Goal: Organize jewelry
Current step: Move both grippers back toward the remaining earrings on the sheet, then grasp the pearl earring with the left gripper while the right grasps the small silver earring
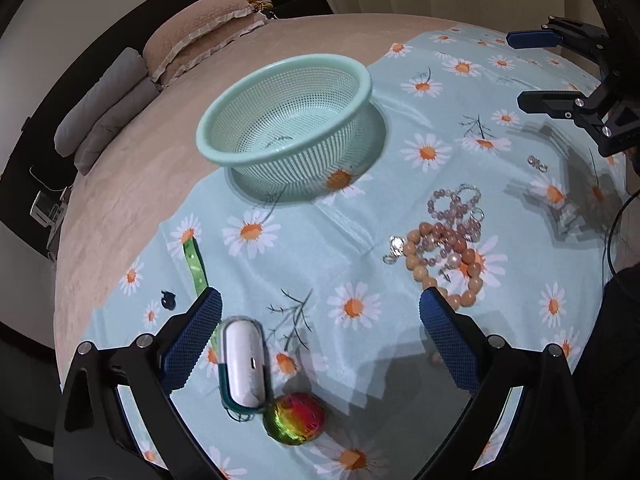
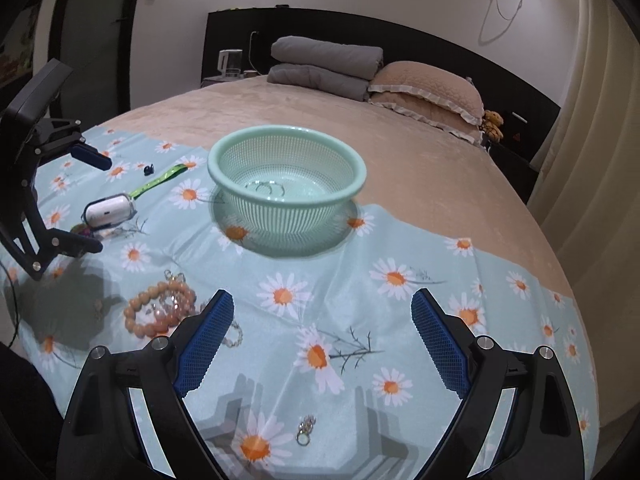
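Left wrist view, left gripper (image 1: 320, 328) spread empty, right gripper (image 2: 322, 330) spread, basket (image 1: 288, 128) beyond.

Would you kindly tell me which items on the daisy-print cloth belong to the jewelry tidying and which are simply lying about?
Belongs to the job:
- mint-green plastic mesh basket
- heap of orange and pink bead bracelets
- small silver rings

Just lying about:
- white earbud case
- green strap
- rainbow metallic ball
- small dark clip
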Motion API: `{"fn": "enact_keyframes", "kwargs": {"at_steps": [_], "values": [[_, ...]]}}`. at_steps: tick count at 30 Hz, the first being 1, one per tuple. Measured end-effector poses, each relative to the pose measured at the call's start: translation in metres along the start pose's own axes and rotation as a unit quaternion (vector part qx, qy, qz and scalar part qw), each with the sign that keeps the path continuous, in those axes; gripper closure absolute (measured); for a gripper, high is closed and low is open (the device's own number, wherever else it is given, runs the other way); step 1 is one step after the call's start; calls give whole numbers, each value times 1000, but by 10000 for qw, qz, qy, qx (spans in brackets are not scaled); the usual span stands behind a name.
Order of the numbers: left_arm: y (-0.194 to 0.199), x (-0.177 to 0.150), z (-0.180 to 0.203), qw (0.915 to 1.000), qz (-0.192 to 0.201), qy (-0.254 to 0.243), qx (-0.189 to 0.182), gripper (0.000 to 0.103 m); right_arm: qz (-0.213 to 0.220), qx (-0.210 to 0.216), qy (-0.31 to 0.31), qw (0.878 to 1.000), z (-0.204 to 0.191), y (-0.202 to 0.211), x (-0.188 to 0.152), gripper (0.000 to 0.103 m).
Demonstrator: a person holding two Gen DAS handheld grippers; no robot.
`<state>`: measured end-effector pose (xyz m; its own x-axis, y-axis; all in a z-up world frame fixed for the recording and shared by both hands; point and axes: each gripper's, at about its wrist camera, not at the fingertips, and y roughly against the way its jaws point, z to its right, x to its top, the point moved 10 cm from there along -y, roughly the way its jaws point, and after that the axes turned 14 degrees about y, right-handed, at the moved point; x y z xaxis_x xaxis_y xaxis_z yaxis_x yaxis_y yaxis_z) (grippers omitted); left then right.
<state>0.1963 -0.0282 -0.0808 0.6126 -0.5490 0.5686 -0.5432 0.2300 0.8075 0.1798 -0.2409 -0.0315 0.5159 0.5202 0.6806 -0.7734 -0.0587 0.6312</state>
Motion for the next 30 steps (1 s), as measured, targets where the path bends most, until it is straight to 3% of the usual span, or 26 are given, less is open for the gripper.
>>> {"fn": "enact_keyframes", "kwargs": {"at_steps": [6,12,15,17,20,24,25,30], "values": [[-7,-41,17,9990,-17,296,-335,6,-147,230,-360,9990,-17,-1,-43,17],[-4,-59,40,9970,322,281,-639,6,-151,399,-938,9947,-22,-4,-71,17],[-10,-66,52,9966,306,155,-750,7,-354,313,-1177,9919,-20,-11,-84,24],[-15,-68,56,9963,250,150,-802,15,-433,352,-1401,9886,-19,-17,-92,37],[-20,-70,60,9955,257,213,-883,16,-490,444,-1657,9840,-18,-23,-103,45],[-20,-72,64,9938,282,222,-1049,26,-503,369,-1629,9847,-23,-28,-107,50],[-20,-72,64,9927,290,312,-1125,36,-521,327,-1588,9854,-24,-29,-108,50],[-21,-73,68,9900,178,410,-1335,45,-519,219,-1591,9857,-27,-30,-110,51]]}}
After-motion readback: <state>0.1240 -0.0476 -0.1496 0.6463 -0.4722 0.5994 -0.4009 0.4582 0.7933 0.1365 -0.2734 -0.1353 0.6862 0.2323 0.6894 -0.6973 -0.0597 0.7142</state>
